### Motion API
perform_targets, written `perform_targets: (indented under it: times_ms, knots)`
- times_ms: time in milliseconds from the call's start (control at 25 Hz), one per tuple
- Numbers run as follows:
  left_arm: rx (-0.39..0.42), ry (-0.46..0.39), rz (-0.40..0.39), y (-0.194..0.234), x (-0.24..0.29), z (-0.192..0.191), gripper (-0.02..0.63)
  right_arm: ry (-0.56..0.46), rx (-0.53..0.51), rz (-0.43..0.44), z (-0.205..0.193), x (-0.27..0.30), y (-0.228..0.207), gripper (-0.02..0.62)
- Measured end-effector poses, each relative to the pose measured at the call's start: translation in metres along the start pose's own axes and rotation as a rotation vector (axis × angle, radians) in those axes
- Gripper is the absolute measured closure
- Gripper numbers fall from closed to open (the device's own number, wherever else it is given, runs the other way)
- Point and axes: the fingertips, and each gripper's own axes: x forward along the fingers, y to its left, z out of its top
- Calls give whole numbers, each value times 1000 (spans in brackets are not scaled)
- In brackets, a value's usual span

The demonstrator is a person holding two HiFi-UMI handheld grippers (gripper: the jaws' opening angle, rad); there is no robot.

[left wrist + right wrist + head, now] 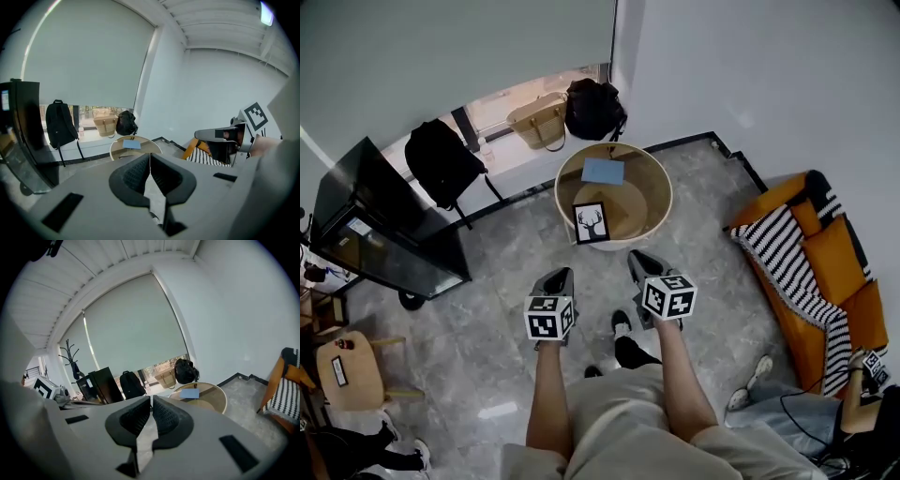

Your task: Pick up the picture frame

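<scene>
Now | black-rimmed picture frame with deer print (590, 222): upright at near rim of round wooden table (661, 187) | likely light, stiff, fragile front; pinch side rims | left gripper (557, 280), right gripper (641, 265): both clenched, empty

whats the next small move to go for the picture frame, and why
Probably open the tongs of the right gripper. It and the left gripper are both shut with nothing between the tongs. The picture frame sits at the near edge of the round table, ahead of both grippers and untouched. Shut tongs could not close around its edge.
</scene>
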Motion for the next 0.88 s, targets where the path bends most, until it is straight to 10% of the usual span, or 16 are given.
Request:
perform_targets:
  times_ms: [400, 880]
  knots:
    - [-8, -106, 156, 45, 34, 88, 584, -119, -13, 89, 93, 74, -24, 554]
    - [-39, -64, 401, 74, 56, 68, 584, -31, 49, 208, 97, 143, -80, 554]
